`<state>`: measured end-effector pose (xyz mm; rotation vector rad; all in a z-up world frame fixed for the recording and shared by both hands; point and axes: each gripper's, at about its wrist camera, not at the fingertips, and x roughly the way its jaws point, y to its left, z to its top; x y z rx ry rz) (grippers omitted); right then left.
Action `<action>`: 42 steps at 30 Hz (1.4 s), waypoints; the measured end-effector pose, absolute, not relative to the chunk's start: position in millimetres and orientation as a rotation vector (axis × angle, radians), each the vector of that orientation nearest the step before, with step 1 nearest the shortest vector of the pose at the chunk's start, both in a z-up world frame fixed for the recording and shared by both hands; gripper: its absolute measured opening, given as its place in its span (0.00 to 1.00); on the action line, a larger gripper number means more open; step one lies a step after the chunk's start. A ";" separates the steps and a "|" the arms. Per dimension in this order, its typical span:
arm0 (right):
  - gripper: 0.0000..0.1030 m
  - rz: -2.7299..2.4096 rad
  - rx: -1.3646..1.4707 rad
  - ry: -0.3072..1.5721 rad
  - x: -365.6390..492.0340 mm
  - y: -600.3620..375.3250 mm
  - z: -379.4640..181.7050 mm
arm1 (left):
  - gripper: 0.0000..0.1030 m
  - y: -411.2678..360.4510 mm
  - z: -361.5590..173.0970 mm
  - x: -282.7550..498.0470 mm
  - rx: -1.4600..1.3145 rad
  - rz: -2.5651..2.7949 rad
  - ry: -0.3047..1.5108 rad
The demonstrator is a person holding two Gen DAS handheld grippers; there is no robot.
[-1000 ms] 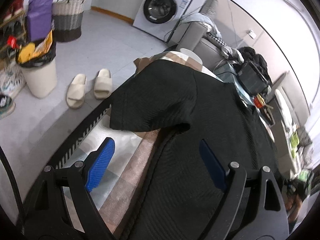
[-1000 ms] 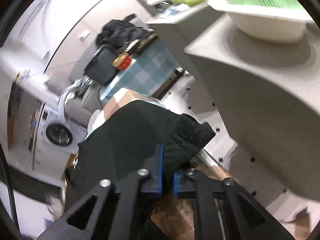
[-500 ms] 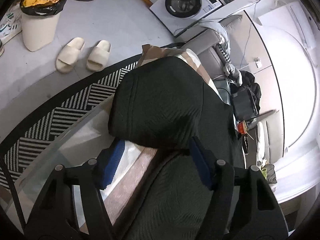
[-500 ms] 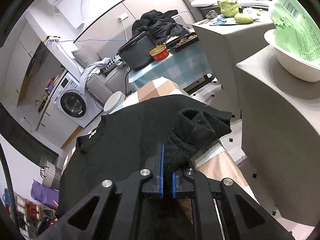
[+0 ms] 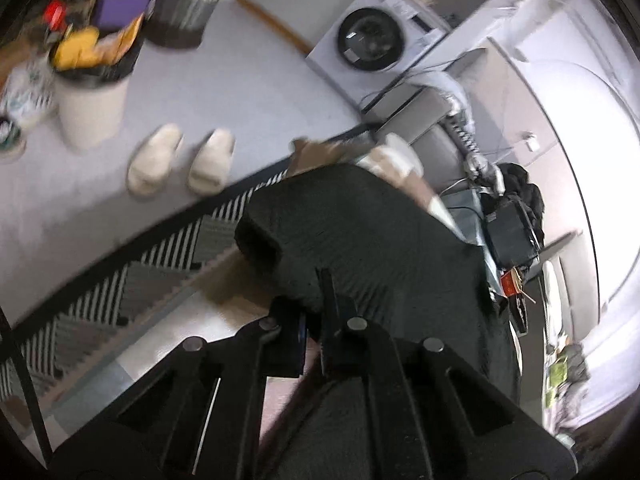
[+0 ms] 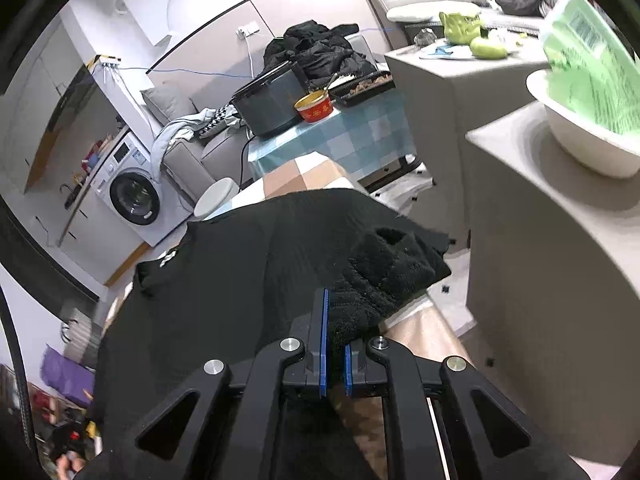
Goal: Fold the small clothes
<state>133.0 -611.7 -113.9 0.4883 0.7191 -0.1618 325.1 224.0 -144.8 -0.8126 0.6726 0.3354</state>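
The left gripper [image 5: 314,320] is clenched on a fold of the black shirt [image 5: 372,240], its two fingers nearly together with cloth bunched between them at the sleeve end. The right gripper [image 6: 336,344] is likewise clamped on the shirt [image 6: 224,280]: a thick wad of the other sleeve sits pinched between its blue pads [image 6: 323,344].

From both grips the shirt spreads forward, lying over a table with a checked cloth [image 6: 308,174] in tan, white and blue. In the left view the sleeve is turned over on itself, a rolled dark edge showing at its left side. In the right view the bunched sleeve rises above the flat body of the shirt, and the far hem lies near the table's far end.

Beside the table on the left, a black-and-white striped rug [image 5: 120,280] lies on the floor, with a pair of pale slippers [image 5: 180,160] beyond it and a white bin [image 5: 90,100] near them. A washing machine [image 5: 376,40] stands against the far wall. To the right of the table stands a grey cabinet [image 6: 560,240] with a white bowl [image 6: 580,140] on top.
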 end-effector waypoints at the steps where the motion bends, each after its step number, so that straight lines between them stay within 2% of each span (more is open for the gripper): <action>1: 0.06 -0.140 0.465 0.693 134.8 -606.5 -108.0 | 0.02 217.8 -134.1 327.1 -0.778 0.324 0.653; 7: 0.06 0.264 0.319 0.580 153.9 -533.4 -73.8 | 0.02 167.8 -83.3 347.1 -0.567 0.221 0.590; 10: 0.07 0.527 0.161 0.759 164.0 -471.8 -87.4 | 0.02 126.2 -66.1 361.1 -0.440 0.130 0.610; 13: 0.13 0.567 0.084 0.926 163.0 -448.4 -114.4 | 0.02 82.5 -61.7 373.7 -0.344 0.041 0.644; 16: 0.15 0.501 0.103 0.999 157.9 -457.2 -131.0 | 0.02 48.3 -69.6 385.5 -0.316 -0.034 0.690; 20: 0.28 0.424 0.146 0.991 153.8 -479.9 -127.9 | 0.02 13.9 -91.3 399.1 -0.281 -0.121 0.787; 24: 0.32 0.386 0.177 0.977 153.2 -491.7 -122.3 | 0.05 -19.6 -120.6 404.6 -0.205 -0.181 0.943; 27: 0.33 0.397 0.182 0.964 151.9 -493.9 -120.5 | 0.14 -22.4 -126.3 394.4 -0.239 -0.211 0.953; 29: 0.33 0.408 0.217 0.959 149.7 -494.7 -120.6 | 0.29 -16.1 -124.3 380.0 -0.285 -0.237 0.930; 30: 0.33 0.415 0.238 0.953 149.5 -494.5 -120.1 | 0.43 -12.0 -120.9 373.9 -0.301 -0.235 0.916; 31: 0.34 0.430 0.263 0.945 150.9 -494.9 -118.8 | 0.52 -2.2 -118.2 364.0 -0.313 -0.223 0.897; 34: 0.39 0.429 0.309 0.907 150.9 -500.8 -111.9 | 0.53 18.2 -109.7 347.4 -0.337 -0.201 0.860; 42: 0.40 0.196 0.411 0.915 173.3 -530.2 -117.9 | 0.53 62.7 -113.8 343.4 -0.418 -0.105 0.843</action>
